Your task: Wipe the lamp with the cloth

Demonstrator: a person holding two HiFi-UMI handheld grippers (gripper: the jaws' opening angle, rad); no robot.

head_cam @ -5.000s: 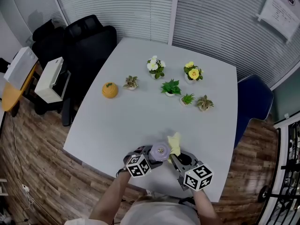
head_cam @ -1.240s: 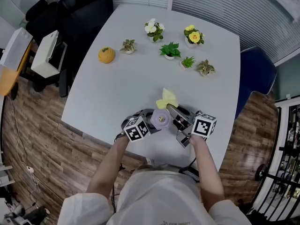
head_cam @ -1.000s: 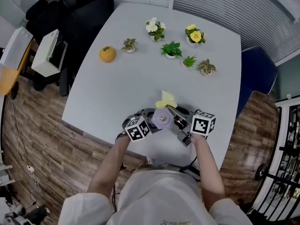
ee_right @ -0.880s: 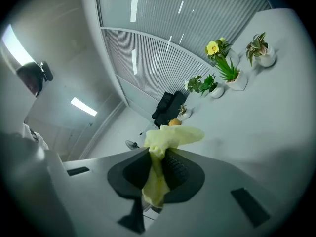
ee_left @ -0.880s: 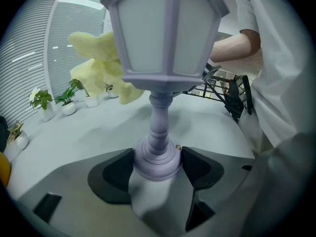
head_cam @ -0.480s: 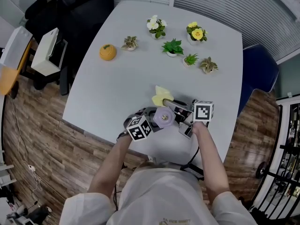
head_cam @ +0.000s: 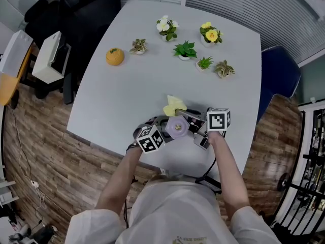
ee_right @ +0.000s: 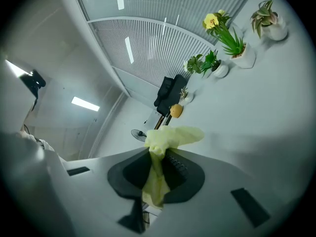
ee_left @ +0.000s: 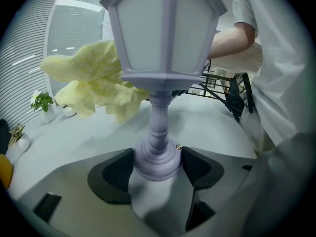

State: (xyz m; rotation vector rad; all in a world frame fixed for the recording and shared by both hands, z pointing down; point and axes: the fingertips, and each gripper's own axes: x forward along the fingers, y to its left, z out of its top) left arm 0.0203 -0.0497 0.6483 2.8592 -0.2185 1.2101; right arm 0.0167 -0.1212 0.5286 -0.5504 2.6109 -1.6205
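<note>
The lamp (ee_left: 163, 43), likely light and breakable, is pinched at its base by the left gripper (ee_left: 157, 169). The soft cloth (ee_right: 170, 135) is squeezed by the right gripper (ee_right: 157, 174).

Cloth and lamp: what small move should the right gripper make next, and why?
Probably sweep the cloth across the lamp shade: the right gripper pinches it beside the shade, while the left gripper clamps the lamp's base.
</note>
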